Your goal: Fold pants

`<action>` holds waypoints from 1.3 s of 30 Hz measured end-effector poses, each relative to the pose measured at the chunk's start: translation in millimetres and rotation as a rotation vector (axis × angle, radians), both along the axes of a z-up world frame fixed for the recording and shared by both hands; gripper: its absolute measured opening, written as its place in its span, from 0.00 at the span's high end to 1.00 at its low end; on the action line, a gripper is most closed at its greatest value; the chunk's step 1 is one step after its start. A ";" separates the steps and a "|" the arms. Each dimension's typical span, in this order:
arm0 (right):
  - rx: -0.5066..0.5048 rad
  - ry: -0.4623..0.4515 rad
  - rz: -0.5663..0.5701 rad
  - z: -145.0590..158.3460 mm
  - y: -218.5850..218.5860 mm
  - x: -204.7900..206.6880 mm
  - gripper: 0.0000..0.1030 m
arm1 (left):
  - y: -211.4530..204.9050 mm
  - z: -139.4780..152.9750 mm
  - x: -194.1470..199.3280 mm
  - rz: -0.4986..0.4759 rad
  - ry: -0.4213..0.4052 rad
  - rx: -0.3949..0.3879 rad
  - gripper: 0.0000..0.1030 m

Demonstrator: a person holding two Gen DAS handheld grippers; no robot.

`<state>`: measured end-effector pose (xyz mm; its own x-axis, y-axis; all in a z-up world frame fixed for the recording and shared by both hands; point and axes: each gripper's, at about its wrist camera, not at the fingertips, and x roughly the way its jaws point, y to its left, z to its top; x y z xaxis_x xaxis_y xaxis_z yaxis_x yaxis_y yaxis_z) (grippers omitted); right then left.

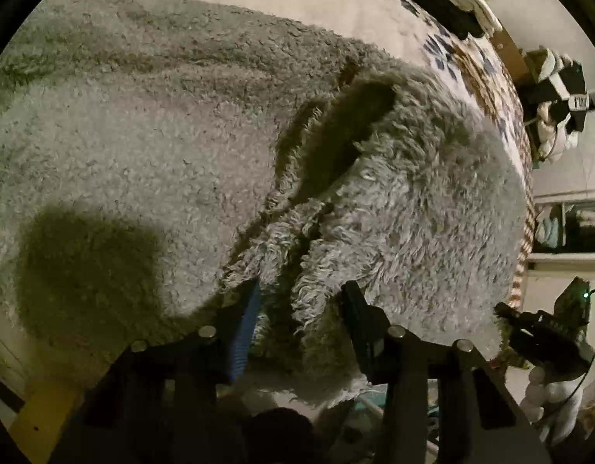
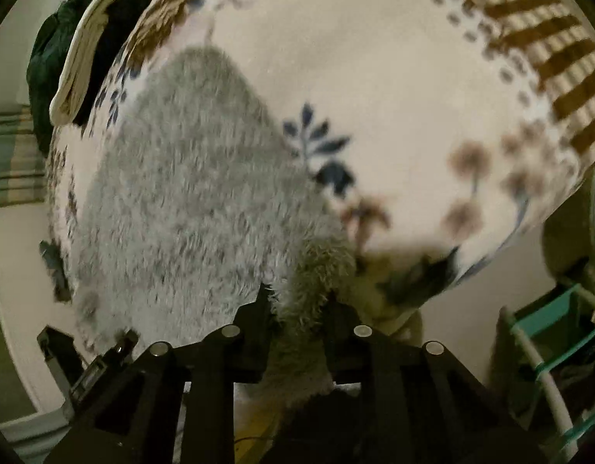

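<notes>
On the floral blanket (image 2: 375, 77), fluffy pants (image 2: 181, 193) stretch away lengthwise, both tongs (image 1: 299, 294) (image 2: 297, 297) pinching their near edge.

left gripper (image 1: 297, 290): black frame, silver round bolts, one blue ribbed finger pad. right gripper (image 2: 297, 297): matte black, four silver bolts, angular struts.

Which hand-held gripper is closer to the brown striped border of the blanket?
Right hand-held gripper: the striped border lies ahead on its right. Left hand-held gripper grips the grey fluffy pants farther from it.
</notes>
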<state>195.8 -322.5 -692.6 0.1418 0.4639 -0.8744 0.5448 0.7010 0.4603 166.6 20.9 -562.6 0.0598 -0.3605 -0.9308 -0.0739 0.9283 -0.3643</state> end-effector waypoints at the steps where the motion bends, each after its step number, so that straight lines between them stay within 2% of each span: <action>1: -0.008 0.004 0.019 0.8 1.7 2.1 0.77 | 0.8 2.7 0.4 0.008 -0.010 -0.007 0.60; 4: -0.035 0.031 0.082 7.5 11.5 10.4 0.73 | 7.0 16.4 0.7 0.041 -0.064 -0.058 0.60; 5: -0.052 0.042 0.100 12.0 11.8 13.2 0.61 | 10.7 24.5 0.3 0.064 -0.094 -0.072 0.59; 6: -0.064 0.050 0.118 17.2 17.0 14.8 0.43 | 15.1 32.1 -0.2 0.088 -0.113 -0.076 0.49; 7: -0.069 0.048 0.123 23.0 21.8 16.1 0.34 | 19.1 37.3 -0.3 0.108 -0.119 -0.088 0.24; 8: -0.069 0.034 0.120 30.6 27.8 15.5 0.28 | 27.6 43.4 -1.9 0.137 -0.126 -0.116 0.13; 9: -0.067 0.018 0.117 37.6 32.0 16.9 0.28 | 37.1 48.4 -5.4 0.172 -0.139 -0.137 0.08; 12: -0.073 -0.024 0.122 61.5 50.6 25.4 0.28 | 87.1 61.4 -25.9 0.342 -0.194 -0.175 0.08; 15: -0.076 -0.073 0.162 81.4 75.9 39.5 0.28 | 143.4 56.3 -45.6 0.523 -0.225 -0.117 0.08; 19: -0.087 -0.101 0.222 91.3 117.5 65.1 0.28 | 221.3 20.1 -71.0 0.735 -0.253 -0.056 0.08; 21: -0.078 -0.110 0.253 95.7 137.9 72.4 0.28 | 243.7 0.8 -75.3 0.797 -0.245 -0.068 0.08; 26: -0.120 -0.107 0.341 90.3 177.4 94.5 0.28 | 258.6 -28.2 -64.0 0.843 -0.267 -0.133 0.08; 31: -0.131 -0.095 0.363 74.1 197.3 102.0 0.28 | 246.1 -24.6 -43.9 0.781 -0.352 -0.129 0.10; 33: -0.135 -0.092 0.361 69.8 200.5 101.4 0.28 | 242.0 -24.2 -34.3 0.767 -0.381 -0.157 0.10; 35: -0.133 -0.085 0.351 66.3 202.2 100.5 0.28 | 238.1 -24.1 -28.1 0.766 -0.407 -0.173 0.24; 36: -0.133 -0.083 0.347 64.4 203.0 100.0 0.28 | 235.9 -24.4 -25.2 0.759 -0.415 -0.184 0.63; 37: -0.135 -0.081 0.342 62.4 203.1 99.6 0.28 | 233.2 -23.2 -20.5 0.742 -0.406 -0.186 0.80; 39: -0.131 -0.086 0.327 61.0 200.2 98.5 0.28 | 227.0 -15.0 -18.4 0.737 -0.432 -0.179 0.80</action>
<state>294.4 -122.4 -631.7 0.0802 0.3821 -0.9206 0.2455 0.8876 0.3898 148.1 247.9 -577.6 0.6703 -0.2299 -0.7056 -0.4546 0.6244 -0.6352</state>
